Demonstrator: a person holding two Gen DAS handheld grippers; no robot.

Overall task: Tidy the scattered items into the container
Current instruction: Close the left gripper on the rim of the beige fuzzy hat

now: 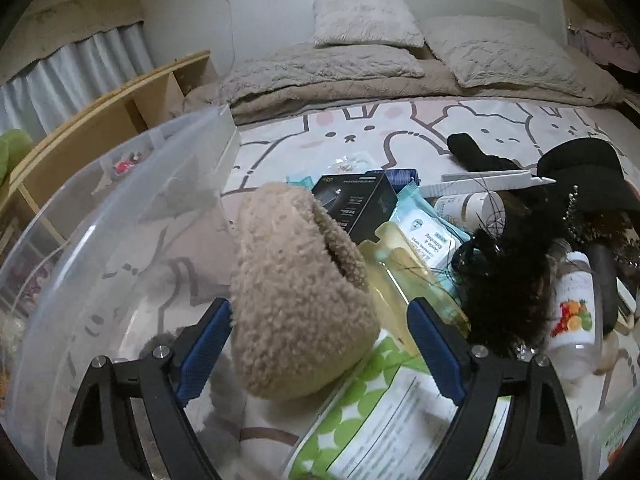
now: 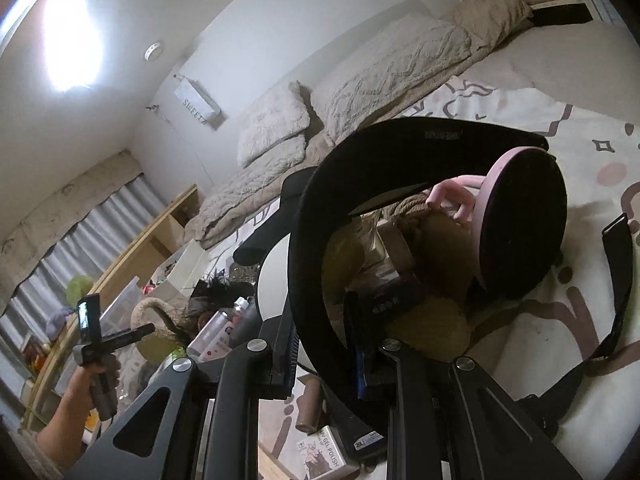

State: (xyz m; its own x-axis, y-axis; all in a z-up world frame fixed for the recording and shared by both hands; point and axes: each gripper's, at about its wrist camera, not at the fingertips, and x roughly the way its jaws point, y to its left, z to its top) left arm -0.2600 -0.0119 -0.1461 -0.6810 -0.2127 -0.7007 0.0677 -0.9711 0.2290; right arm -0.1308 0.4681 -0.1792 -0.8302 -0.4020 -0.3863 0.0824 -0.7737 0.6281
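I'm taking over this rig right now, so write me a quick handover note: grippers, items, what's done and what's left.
Left gripper: open, with the fuzzy tan item between its fingers, not clamped, beside the clear container.
Right gripper: shut on the black band, held above the bed.
Done: I can't tell if anything is in the container.
Left: black box, blue wipes pack, green wipes pack, fruit-label bottle and more lie scattered.

White walls [image 1: 192, 12] are seen all round. A bed [image 1: 400, 128] is spread with a rabbit-print sheet, pillows [image 1: 366, 20] piled at twelve o'clock. Curtains [image 1: 76, 64] and a wooden shelf [image 1: 120, 112] are caught at ten o'clock; a ceiling light [image 2: 72, 36] is glaring.
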